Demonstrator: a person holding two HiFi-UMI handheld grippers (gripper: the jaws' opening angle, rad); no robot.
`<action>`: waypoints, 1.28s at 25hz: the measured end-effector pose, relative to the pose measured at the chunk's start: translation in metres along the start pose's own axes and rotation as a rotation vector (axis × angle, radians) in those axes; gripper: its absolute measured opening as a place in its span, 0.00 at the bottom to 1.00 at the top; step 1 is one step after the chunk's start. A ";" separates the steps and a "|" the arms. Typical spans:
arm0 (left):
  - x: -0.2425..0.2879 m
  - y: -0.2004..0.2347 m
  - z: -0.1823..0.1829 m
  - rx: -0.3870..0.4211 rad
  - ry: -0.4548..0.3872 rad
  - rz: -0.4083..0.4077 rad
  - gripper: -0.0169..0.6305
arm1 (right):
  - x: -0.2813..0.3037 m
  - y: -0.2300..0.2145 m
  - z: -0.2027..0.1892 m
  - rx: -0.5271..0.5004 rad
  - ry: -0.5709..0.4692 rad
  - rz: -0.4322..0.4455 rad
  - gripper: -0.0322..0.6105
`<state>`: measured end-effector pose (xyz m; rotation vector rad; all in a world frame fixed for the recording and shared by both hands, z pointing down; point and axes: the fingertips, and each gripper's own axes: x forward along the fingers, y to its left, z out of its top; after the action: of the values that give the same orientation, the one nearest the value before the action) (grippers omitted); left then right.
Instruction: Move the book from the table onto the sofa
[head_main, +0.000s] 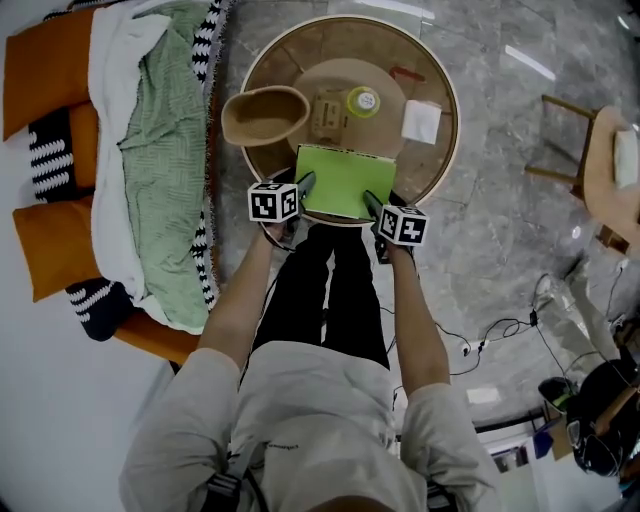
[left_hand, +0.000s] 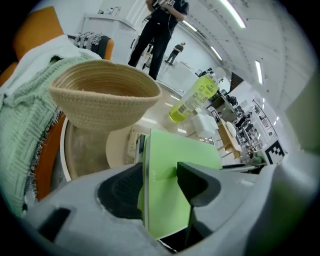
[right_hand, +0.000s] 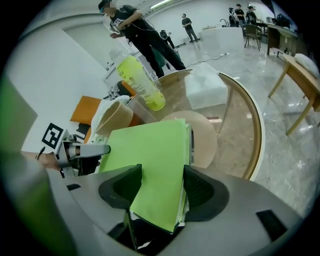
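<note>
A green book (head_main: 345, 180) lies flat at the near edge of the round table (head_main: 450, 130). My left gripper (head_main: 305, 186) is open at the book's near left corner, and my right gripper (head_main: 372, 205) is open at its near right corner. In the left gripper view the book (left_hand: 175, 170) stands edge-on between the jaws of the left gripper (left_hand: 155, 182), close to the left pad and apart from the right one. The right gripper (right_hand: 160, 187) straddles a corner of the book (right_hand: 150, 155) without pressing on it. The sofa (head_main: 160, 150), draped in a green blanket, stands to the left.
On the table behind the book are a woven basket (head_main: 265, 113), a yellow-green bottle (head_main: 362, 101), a white packet (head_main: 421, 121) and a small box. Orange and striped cushions (head_main: 50, 240) line the sofa. A wooden chair (head_main: 565, 140) stands at the right, and cables lie on the floor.
</note>
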<state>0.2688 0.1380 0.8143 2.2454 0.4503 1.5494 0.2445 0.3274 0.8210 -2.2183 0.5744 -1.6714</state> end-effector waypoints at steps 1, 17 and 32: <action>0.001 -0.003 0.000 -0.006 -0.007 -0.001 0.36 | 0.000 -0.002 0.000 -0.003 -0.001 -0.014 0.42; -0.064 -0.017 0.005 -0.085 -0.134 0.062 0.33 | -0.043 0.044 0.027 -0.164 -0.011 -0.040 0.42; -0.235 0.063 -0.014 -0.357 -0.498 0.304 0.33 | -0.030 0.231 0.062 -0.608 0.032 0.148 0.42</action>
<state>0.1781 -0.0235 0.6566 2.3603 -0.2969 1.0219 0.2665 0.1400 0.6710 -2.4524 1.3719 -1.6051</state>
